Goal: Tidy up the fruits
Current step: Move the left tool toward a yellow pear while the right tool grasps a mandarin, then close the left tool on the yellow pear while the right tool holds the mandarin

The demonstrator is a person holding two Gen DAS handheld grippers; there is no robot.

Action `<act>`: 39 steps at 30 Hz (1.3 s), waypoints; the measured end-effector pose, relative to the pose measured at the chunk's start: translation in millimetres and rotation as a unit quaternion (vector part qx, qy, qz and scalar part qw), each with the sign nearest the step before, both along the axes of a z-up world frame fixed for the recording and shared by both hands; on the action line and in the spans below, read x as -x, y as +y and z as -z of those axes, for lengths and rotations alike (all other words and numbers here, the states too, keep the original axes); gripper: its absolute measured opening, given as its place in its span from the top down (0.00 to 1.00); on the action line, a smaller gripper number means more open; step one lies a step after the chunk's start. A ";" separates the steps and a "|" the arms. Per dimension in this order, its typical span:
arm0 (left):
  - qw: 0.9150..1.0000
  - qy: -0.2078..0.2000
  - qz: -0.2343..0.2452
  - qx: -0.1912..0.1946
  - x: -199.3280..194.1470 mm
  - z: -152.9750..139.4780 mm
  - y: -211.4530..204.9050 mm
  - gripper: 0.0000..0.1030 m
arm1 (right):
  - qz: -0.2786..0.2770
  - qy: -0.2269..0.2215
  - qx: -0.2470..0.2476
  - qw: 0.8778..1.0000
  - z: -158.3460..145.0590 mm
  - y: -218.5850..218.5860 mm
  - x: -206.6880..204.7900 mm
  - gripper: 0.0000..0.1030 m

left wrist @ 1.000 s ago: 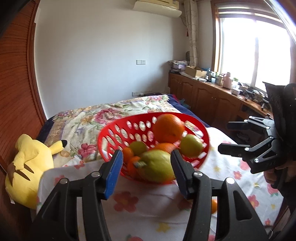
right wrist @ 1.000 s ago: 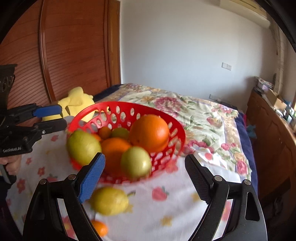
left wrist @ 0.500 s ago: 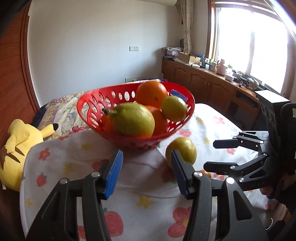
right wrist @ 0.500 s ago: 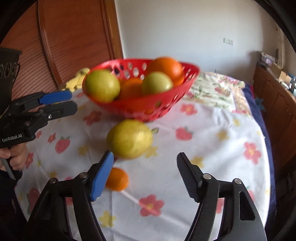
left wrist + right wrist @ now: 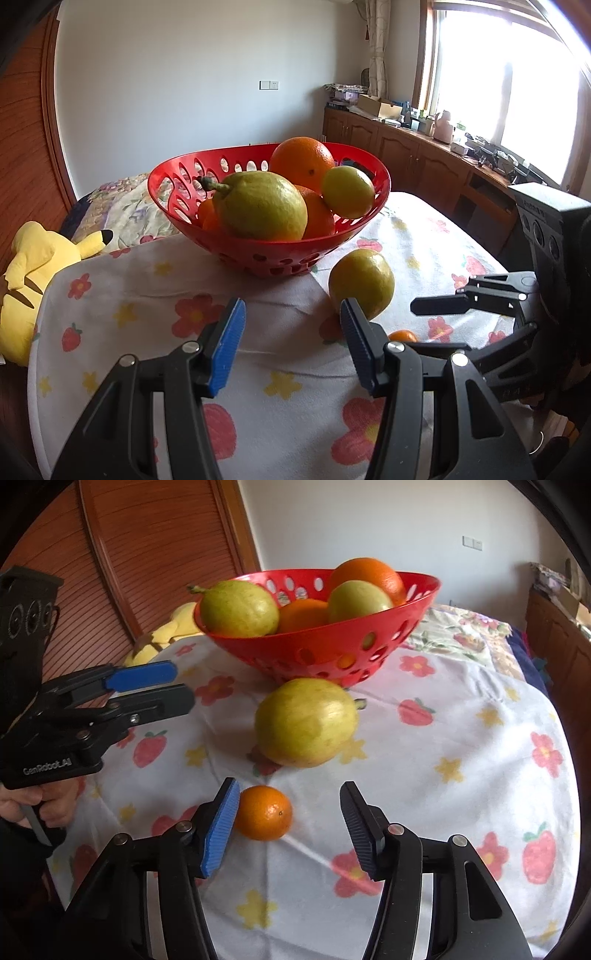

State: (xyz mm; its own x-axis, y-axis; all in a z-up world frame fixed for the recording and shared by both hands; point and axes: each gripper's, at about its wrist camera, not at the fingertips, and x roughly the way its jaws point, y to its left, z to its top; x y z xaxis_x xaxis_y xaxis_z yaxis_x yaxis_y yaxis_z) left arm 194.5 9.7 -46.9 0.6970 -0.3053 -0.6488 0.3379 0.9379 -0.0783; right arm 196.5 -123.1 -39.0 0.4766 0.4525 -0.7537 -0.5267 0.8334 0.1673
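A red perforated basket [image 5: 177, 166] [image 5: 314, 646] stands on the flowered cloth, holding a big orange [image 5: 301, 158], yellow-green fruits [image 5: 264, 205] and more oranges. A large yellow-green fruit [image 5: 306, 722] [image 5: 362, 282] lies on the cloth in front of it. A small orange [image 5: 263, 812] [image 5: 403, 335] lies nearer, just beside the blue left pad of my right gripper [image 5: 290, 786], whose jaws are closing; the far pad stays clear of it. My left gripper [image 5: 292, 306] [image 5: 181, 686] hovers low over the cloth, open and empty.
A yellow plush toy [image 5: 33, 266] lies off the table's left edge by a quilted bed [image 5: 122, 206]. Wooden cabinets [image 5: 424, 155] with clutter run under the window. A slatted wooden door [image 5: 147, 554] stands behind. A person's hand [image 5: 33, 805] grips the left tool.
Both grippers sank toward the cloth, so the basket now sits higher in view. The right jaws narrowed, and the small orange came up against the blue pad.
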 end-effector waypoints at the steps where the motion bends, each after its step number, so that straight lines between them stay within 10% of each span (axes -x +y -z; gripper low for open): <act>1: 1.000 0.000 -0.001 0.000 -0.2 0.0 0.1 0.48 | -0.003 0.002 -0.002 1.000 0.7 1.9 1.3 0.45; 16: 1.000 0.020 0.004 0.001 -9.3 7.6 -7.8 0.48 | -0.050 0.015 0.001 0.999 10.4 21.5 15.6 0.66; 39: 0.995 0.069 0.074 -0.007 -46.2 21.8 -78.4 0.35 | 0.070 -0.027 -0.008 0.997 -10.5 -112.8 0.7 0.66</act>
